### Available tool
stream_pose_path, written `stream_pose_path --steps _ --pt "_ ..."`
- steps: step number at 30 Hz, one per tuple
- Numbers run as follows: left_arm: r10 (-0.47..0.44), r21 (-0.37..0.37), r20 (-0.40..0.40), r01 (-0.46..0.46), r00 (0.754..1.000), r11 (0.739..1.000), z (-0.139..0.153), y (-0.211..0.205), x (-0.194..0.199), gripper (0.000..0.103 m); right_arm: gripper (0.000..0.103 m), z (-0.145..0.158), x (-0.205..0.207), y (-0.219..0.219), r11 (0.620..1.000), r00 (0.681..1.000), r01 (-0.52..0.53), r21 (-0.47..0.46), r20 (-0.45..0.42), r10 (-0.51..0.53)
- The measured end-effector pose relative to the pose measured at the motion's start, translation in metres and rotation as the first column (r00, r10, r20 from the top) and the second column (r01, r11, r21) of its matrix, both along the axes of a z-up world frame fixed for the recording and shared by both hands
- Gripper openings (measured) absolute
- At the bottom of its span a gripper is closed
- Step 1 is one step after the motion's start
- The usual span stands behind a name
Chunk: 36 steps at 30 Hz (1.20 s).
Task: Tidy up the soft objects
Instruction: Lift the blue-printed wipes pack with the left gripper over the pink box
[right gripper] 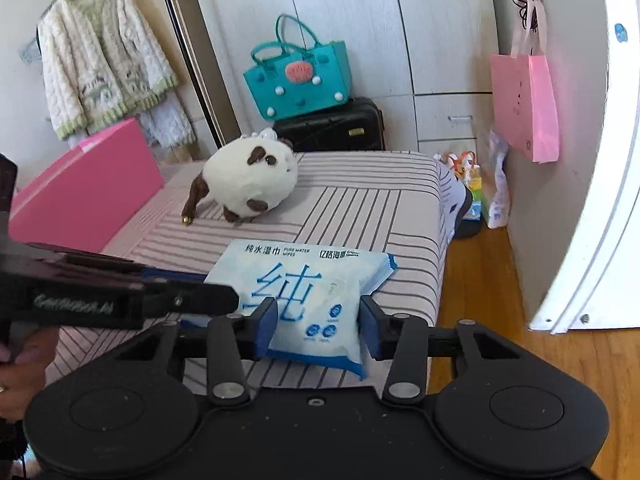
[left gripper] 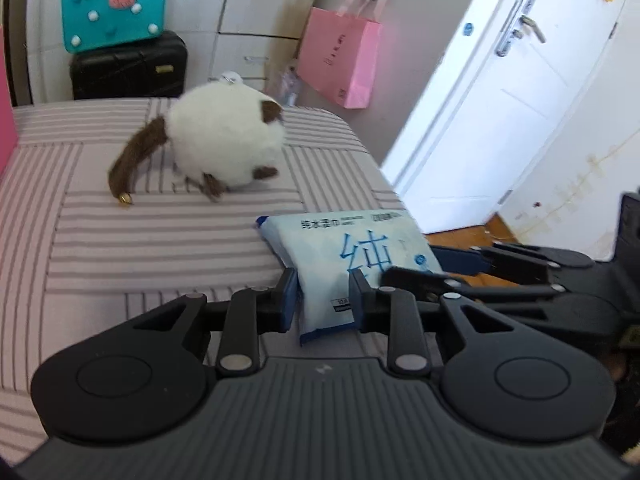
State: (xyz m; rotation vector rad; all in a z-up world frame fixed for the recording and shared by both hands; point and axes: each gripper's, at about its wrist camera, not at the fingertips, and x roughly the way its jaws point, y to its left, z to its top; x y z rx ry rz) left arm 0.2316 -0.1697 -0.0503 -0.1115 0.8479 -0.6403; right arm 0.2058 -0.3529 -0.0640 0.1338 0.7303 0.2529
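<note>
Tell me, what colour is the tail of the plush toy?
Brown. The plush toy is white with a brown tail, clearest in the left wrist view.

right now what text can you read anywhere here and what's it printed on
"纯水湿巾", "PURE WATER WIPES", "亿格海棠", large "纯": wipes pack.
"GenRobot.ai", faint: left gripper, side, in the right wrist view.
Small round badges on the pack, pink bag print, door sticker: too small or blurred.

Blue-white wipes pack (right gripper: 304, 296) flat on bed edge; white-brown plush (right gripper: 250, 178) further back.
</note>
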Motion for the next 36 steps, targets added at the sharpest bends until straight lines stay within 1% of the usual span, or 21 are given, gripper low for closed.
stream_pose_path --steps 1,5,7,10,13,18,20,24,30,32,36 --pt "-0.004 0.0 -0.001 0.004 1.0 1.0 0.001 0.001 -0.003 0.026 0.05 0.003 -0.001 0.003 1.0 1.0 0.002 -0.012 -0.014 -0.002" --pt "0.014 0.027 0.04 -0.015 0.999 1.0 0.006 0.008 -0.02 0.026 0.052 0.009 -0.008 0.015 1.0 0.998 -0.008 -0.006 -0.065 0.008" --pt "0.007 0.025 0.032 -0.008 0.999 1.0 0.008 0.015 -0.026 0.026 0.053 0.012 -0.014 0.024 1.0 0.997 -0.009 -0.021 -0.078 0.007" --pt "-0.011 0.031 0.03 0.01 0.999 0.999 0.014 0.028 -0.035 0.026 0.053 0.02 -0.026 0.036 0.999 0.996 -0.035 -0.037 -0.082 0.032" --pt "-0.022 0.037 0.064 0.019 0.998 0.999 0.022 0.042 -0.05 0.026 0.054 0.03 -0.035 0.046 0.997 0.994 -0.073 -0.036 -0.089 0.07" --pt "-0.022 0.027 0.071 0.02 0.997 0.999 0.035 0.066 -0.07 0.026 0.057 0.044 -0.05 0.066 0.993 0.99 -0.113 -0.042 -0.084 0.109" --pt "-0.027 0.031 0.078 0.024 0.997 0.999 0.039 0.073 -0.077 0.026 0.059 0.047 -0.054 0.074 0.991 0.989 -0.127 -0.04 -0.087 0.123" --pt "-0.033 0.053 0.083 0.028 0.996 0.998 0.048 0.087 -0.089 0.026 0.059 0.055 -0.06 0.089 0.987 0.982 -0.157 -0.025 -0.113 0.153" --pt "-0.052 0.053 0.086 0.047 0.995 0.997 0.062 0.115 -0.108 0.026 0.061 0.071 -0.072 0.117 0.975 0.972 -0.213 -0.054 -0.113 0.206" --pt "-0.048 0.056 0.096 0.042 0.994 0.998 0.068 0.126 -0.114 0.026 0.062 0.077 -0.079 0.126 0.967 0.966 -0.246 -0.064 -0.1 0.239" --pt "-0.045 0.062 0.102 0.039 0.994 0.997 0.079 0.143 -0.123 0.026 0.062 0.091 -0.086 0.138 0.957 0.957 -0.287 -0.053 -0.064 0.283"
